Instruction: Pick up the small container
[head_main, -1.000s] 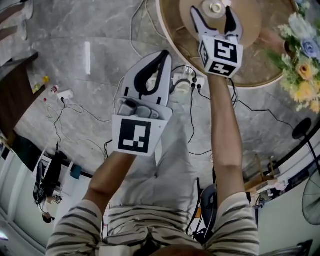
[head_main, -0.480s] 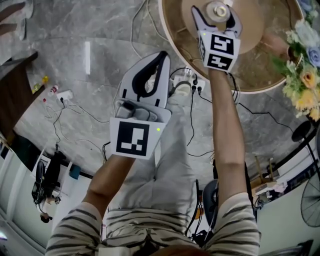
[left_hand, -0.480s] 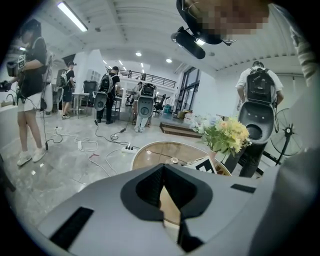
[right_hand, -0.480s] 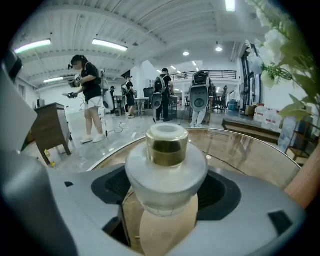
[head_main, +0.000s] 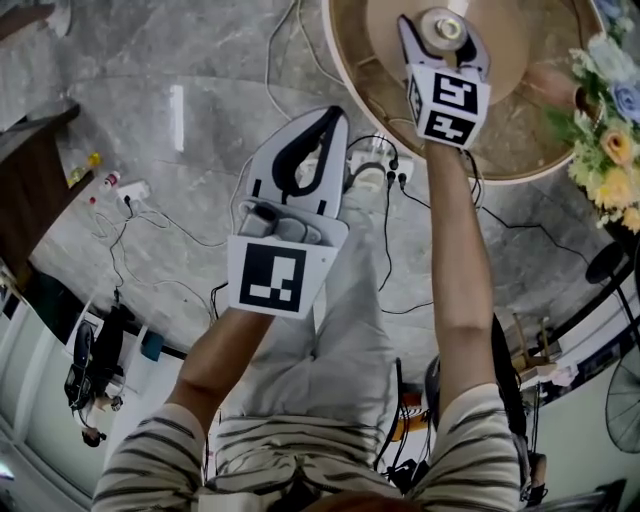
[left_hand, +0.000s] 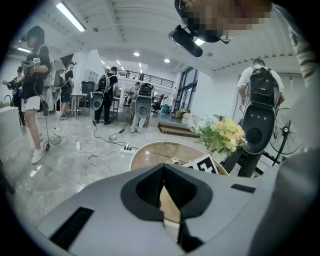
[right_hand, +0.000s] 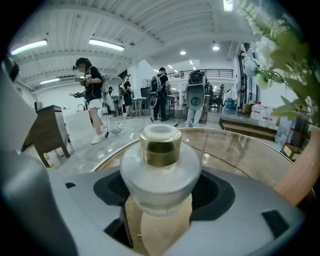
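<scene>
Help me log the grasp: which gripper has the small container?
The right gripper: the small container sits between its jaws. The left gripper is shut on nothing.

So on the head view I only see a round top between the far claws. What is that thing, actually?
Observer: A small container. Seen side-on in the right gripper view, it has a frosted white body, a gold collar and a white cap.
Operator: Are the claws touching it?
Observer: In that view the jaws sit close against both sides of its body. They look closed on it.
Operator: And the nearer claw?
Observer: In its own view, the left gripper has its jaws together with nothing between them. It is aimed across the table toward yellow flowers.
</scene>
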